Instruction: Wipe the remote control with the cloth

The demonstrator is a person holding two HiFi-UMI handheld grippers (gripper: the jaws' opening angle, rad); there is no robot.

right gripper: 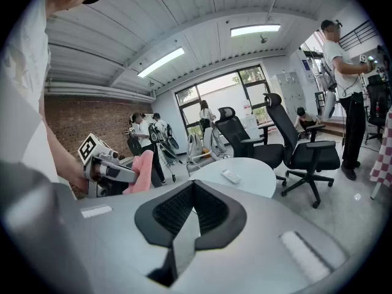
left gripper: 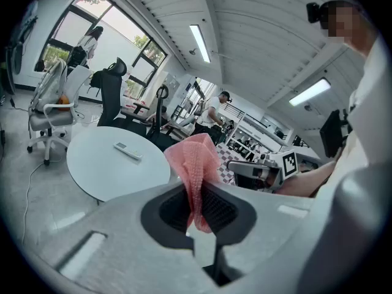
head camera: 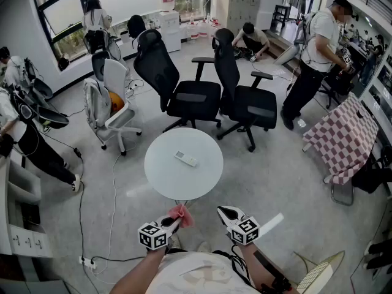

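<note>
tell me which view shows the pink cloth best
Left gripper view: the pink textured cloth sits large and central, clamped by the left gripper. Head view shows a small pink tuft; right gripper view, a sliver.

A round white table (head camera: 162, 173) stands on the gray floor (head camera: 275, 179). Two black chairs (head camera: 184, 94) sit just behind it, and a white chair (head camera: 116, 100) is off to its left. Big windows (head camera: 61, 17) let in daylight. Long lamps (right gripper: 254, 29) glow on the white ceiling (left gripper: 257, 35). One wall is brick (right gripper: 92, 118).

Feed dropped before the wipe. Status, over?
Left gripper shut on pink textured cloth. Right gripper shut, empty. Slim white remote control untouched on round white table. Nothing in the way.
</note>
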